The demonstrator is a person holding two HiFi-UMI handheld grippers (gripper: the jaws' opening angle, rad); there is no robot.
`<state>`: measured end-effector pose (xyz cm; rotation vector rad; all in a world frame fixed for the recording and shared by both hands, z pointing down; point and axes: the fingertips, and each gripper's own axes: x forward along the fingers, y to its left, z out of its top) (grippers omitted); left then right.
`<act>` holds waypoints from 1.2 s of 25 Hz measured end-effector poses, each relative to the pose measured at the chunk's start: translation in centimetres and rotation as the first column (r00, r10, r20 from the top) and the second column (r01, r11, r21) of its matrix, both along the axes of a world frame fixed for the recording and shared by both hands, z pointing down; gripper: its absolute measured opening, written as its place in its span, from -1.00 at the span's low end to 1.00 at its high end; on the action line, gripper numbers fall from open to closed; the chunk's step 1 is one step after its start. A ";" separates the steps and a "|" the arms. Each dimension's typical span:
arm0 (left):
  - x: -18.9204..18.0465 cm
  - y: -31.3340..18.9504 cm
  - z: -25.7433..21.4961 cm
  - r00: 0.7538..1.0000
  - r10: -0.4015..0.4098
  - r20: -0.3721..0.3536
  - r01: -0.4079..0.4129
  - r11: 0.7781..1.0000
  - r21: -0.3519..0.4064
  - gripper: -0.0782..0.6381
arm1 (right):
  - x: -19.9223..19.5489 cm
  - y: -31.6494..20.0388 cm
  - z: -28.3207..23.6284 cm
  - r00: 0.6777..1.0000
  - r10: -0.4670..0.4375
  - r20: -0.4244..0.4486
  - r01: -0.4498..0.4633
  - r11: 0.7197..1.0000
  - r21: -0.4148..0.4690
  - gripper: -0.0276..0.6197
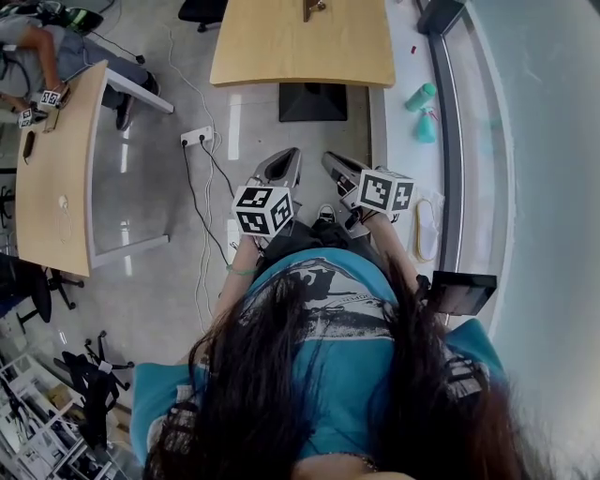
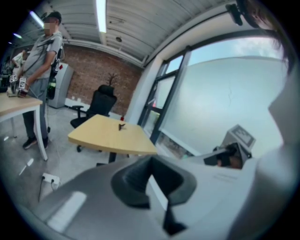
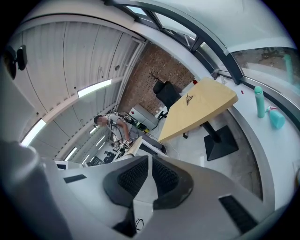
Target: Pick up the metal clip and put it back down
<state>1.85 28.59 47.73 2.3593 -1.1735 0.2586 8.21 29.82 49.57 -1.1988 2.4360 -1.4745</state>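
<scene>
Metal clip top centre on table, well off | left gripper, right gripper both closed, empty | risk: unopened jaws nudge clip away

Office or lab space. Wooden tables, a black swivel chair and a floor power strip are seen.
</scene>
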 end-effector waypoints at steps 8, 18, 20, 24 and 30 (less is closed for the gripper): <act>-1.9 0.0 0.4 0.999 -0.046 0.003 0.046 0.999 0.004 -0.77 | -1.4 0.6 0.3 0.999 -0.035 0.004 0.035 0.999 0.011 -0.80; -3.6 0.8 0.6 0.998 -0.061 -0.023 0.062 0.998 0.005 -0.77 | -3.5 1.4 0.0 0.996 -0.081 -0.037 0.083 0.996 0.032 -0.80; -5.0 1.2 0.4 0.997 -0.064 -0.036 0.064 0.998 0.005 -0.77 | -4.8 2.0 -0.2 0.995 -0.085 -0.051 0.087 0.996 0.033 -0.80; -5.8 1.3 -0.1 0.997 -0.069 -0.044 0.069 0.998 0.004 -0.77 | -5.2 2.1 -0.5 0.995 -0.078 -0.067 0.080 0.996 0.028 -0.80; -6.5 1.2 -0.8 0.996 -0.075 -0.049 0.075 0.997 0.006 -0.77 | -5.6 2.0 -1.3 0.994 -0.077 -0.072 0.079 0.996 0.034 -0.80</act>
